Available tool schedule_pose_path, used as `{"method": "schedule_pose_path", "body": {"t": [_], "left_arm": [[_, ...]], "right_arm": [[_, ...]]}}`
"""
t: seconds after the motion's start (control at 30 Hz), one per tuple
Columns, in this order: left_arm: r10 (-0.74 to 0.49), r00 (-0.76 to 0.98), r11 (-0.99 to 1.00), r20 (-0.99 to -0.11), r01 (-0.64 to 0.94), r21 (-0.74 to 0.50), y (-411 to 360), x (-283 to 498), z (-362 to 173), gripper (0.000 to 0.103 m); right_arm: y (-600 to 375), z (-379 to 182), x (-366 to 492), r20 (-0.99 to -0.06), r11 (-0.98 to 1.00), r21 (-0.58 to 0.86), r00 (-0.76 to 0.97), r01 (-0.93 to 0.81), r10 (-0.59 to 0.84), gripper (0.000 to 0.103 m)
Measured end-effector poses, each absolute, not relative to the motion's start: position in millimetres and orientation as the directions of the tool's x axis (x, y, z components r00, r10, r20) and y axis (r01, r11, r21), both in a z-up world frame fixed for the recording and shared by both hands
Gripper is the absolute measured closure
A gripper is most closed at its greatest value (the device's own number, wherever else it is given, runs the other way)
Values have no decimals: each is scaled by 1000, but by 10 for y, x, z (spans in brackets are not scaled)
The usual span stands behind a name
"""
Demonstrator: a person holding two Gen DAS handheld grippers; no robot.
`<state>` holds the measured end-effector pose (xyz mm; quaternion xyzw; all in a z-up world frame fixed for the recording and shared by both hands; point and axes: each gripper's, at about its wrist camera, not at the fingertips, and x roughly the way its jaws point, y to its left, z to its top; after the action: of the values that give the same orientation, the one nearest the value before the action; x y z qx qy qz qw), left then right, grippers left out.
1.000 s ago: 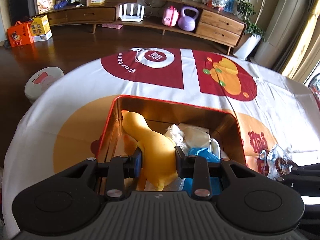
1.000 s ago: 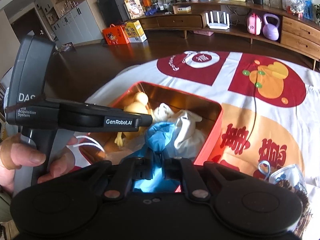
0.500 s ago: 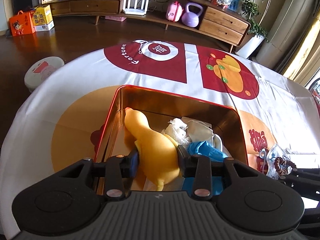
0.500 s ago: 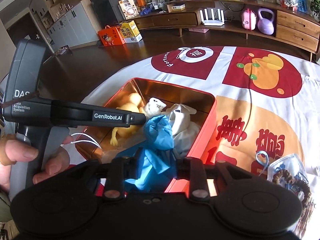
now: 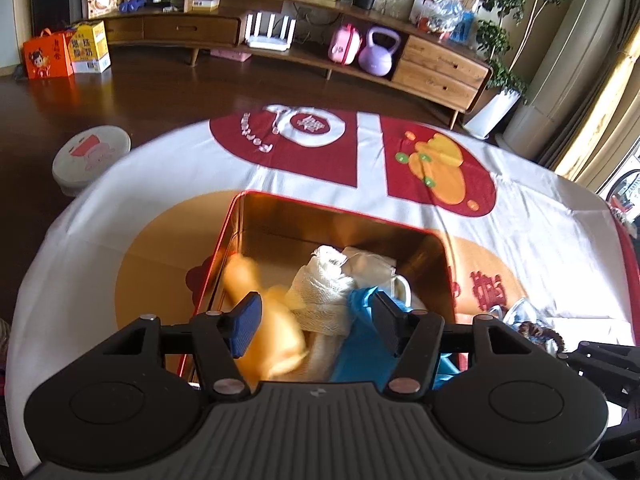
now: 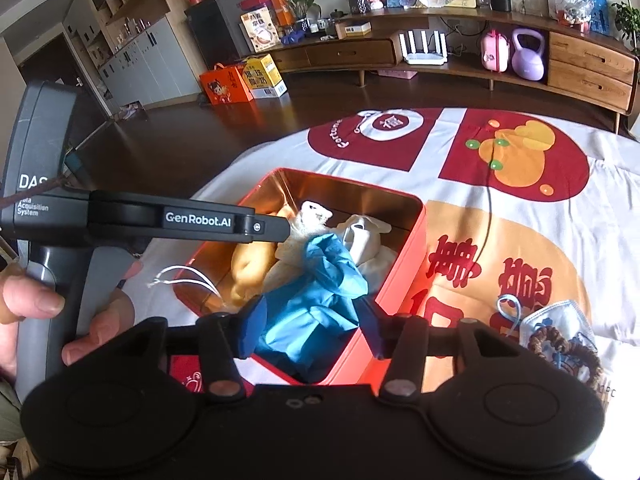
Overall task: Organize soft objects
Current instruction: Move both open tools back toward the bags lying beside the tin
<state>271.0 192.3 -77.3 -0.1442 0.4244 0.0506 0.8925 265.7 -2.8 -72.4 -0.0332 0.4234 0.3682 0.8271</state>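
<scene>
An orange-red tin box (image 5: 236, 220) (image 6: 404, 264) stands on the table. In it lie a yellow soft duck (image 5: 272, 336) (image 6: 248, 268), a white gauze roll (image 5: 324, 300) (image 6: 300, 232), a white cloth (image 5: 372, 268) (image 6: 364, 236) and a blue glove (image 5: 360, 344) (image 6: 316, 300). My left gripper (image 5: 314, 324) is open above the box's near end; the duck is blurred between its fingers. My right gripper (image 6: 312, 330) is open, with the glove lying loose between its fingers. The left gripper's body (image 6: 160, 220) reaches over the box in the right wrist view.
A face mask (image 6: 560, 324) and a brown bead bracelet (image 6: 568, 356) lie on the patterned tablecloth (image 5: 360, 160) right of the box. A white string (image 6: 184, 280) lies left of it. A round stool (image 5: 92, 156) stands on the floor to the left.
Both grippers have opened. The left one let go of the yellow duck, which dropped into the box. The right one let go of the blue glove, now in the box.
</scene>
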Motion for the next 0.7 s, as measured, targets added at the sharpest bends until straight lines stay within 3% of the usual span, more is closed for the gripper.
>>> {"method": "schedule_pose_path", "body": {"t": [0.2, 0.47, 0.6, 0.7], "left_arm": [[-33, 670, 964, -742, -174, -200, 1785, 2567, -548, 43], [-38, 703, 971, -710, -142, -193, 1603, 2375, -329, 43], [-46, 712, 976, -700, -117, -183, 1488, 2282, -259, 42], [-59, 721, 978, -690, -96, -184, 1398, 2202, -213, 29]], "right_arm": [[-177, -560, 2552, -712, 730, 254, 389, -634, 585, 42], [-436, -365, 2387, -688, 738, 255, 420, -624, 592, 38], [-548, -289, 2285, -673, 736, 243, 436, -632, 597, 29], [-642, -247, 2211, -663, 733, 235, 446, -639, 601, 23]]}}
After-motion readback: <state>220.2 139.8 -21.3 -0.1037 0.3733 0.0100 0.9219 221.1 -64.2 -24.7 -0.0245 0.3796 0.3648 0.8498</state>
